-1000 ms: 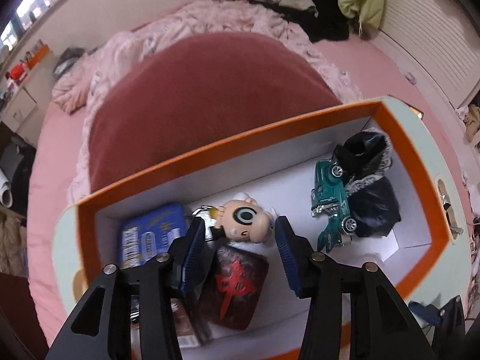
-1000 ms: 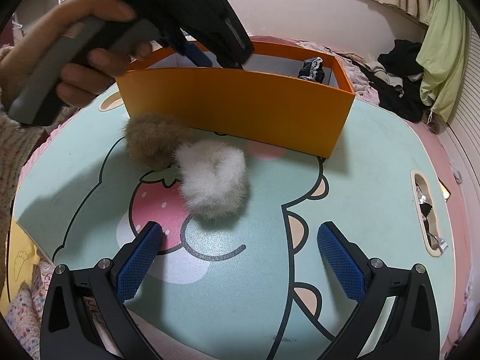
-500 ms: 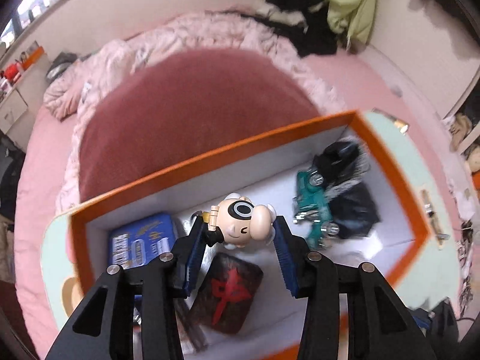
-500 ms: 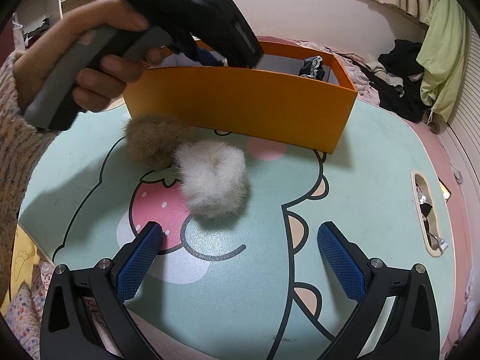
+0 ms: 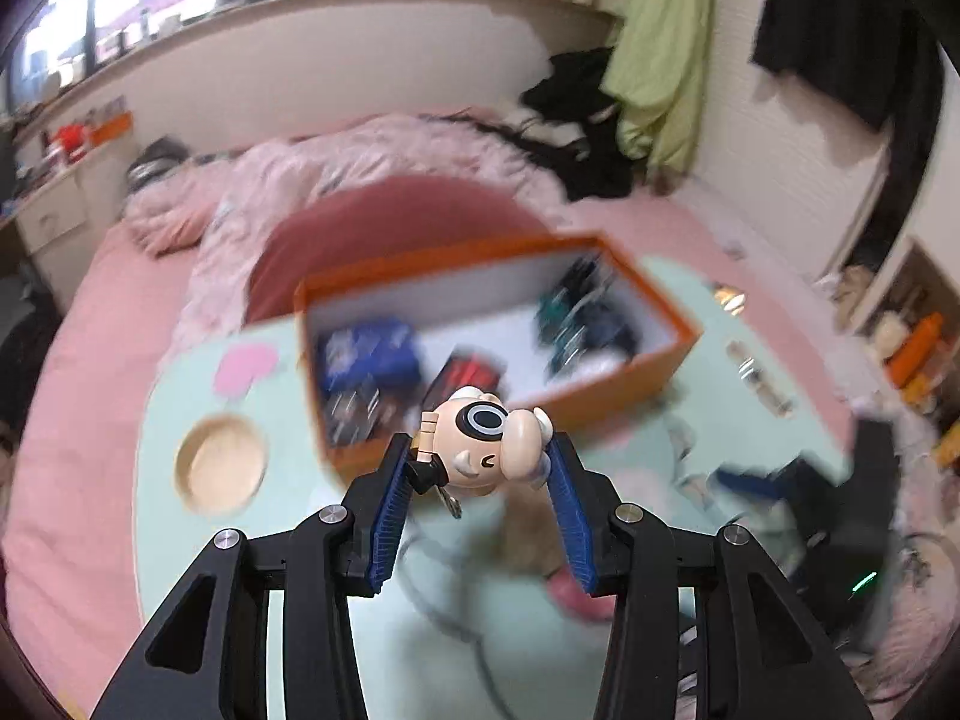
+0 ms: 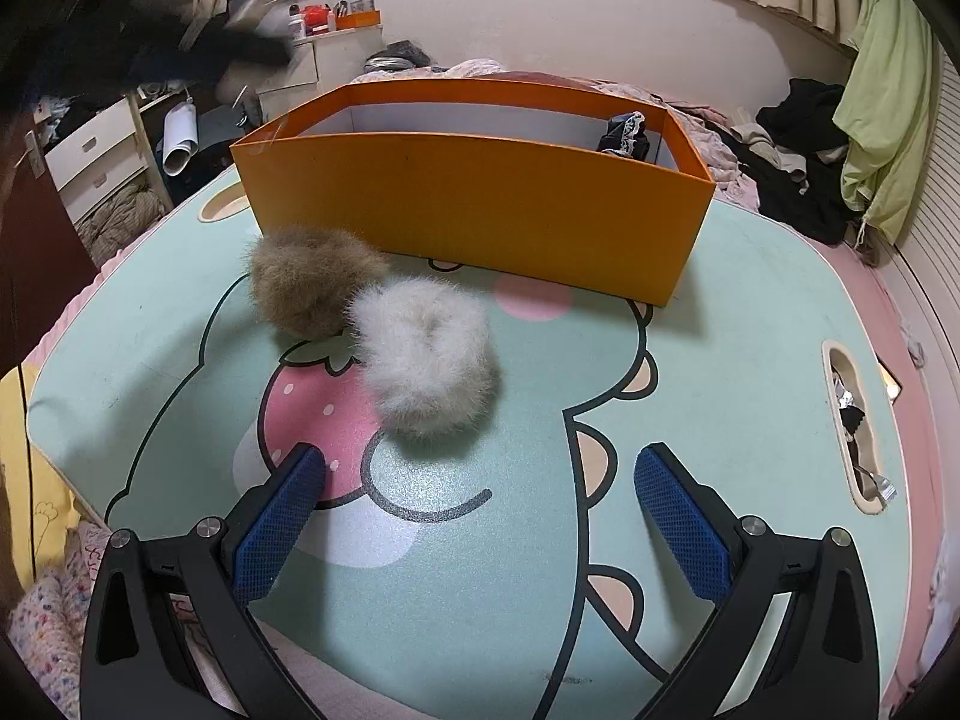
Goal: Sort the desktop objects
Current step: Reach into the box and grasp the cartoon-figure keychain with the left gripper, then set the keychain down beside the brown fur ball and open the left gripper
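Seen from the right wrist: at the table's [image 6: 750, 360] left part, a brown fluffy ball [image 6: 312, 279] lay just in front of the orange box [image 6: 480, 204], touching a white fluffy ball [image 6: 426, 360] to its right, nearer the middle. Stood toward the far edge, that box, with a bit of dark lacy cloth [image 6: 624, 132] showing above its right end. Near the right edge, a slot [image 6: 855, 429] in the tabletop held small odds and ends, too small to name. At the front edge hovered the right gripper [image 6: 480, 495], spread wide with nothing between its blue pads.

Seen from the left wrist: held above the table's near side, the left gripper [image 5: 480, 474], having just been closing, pinched a small cartoon figure [image 5: 486, 447] with a big round eye, a key ring dangling below it. Behind it lay the box, blurred, with a blue item at its left end, a red-and-black item in the middle and dark things at the right.
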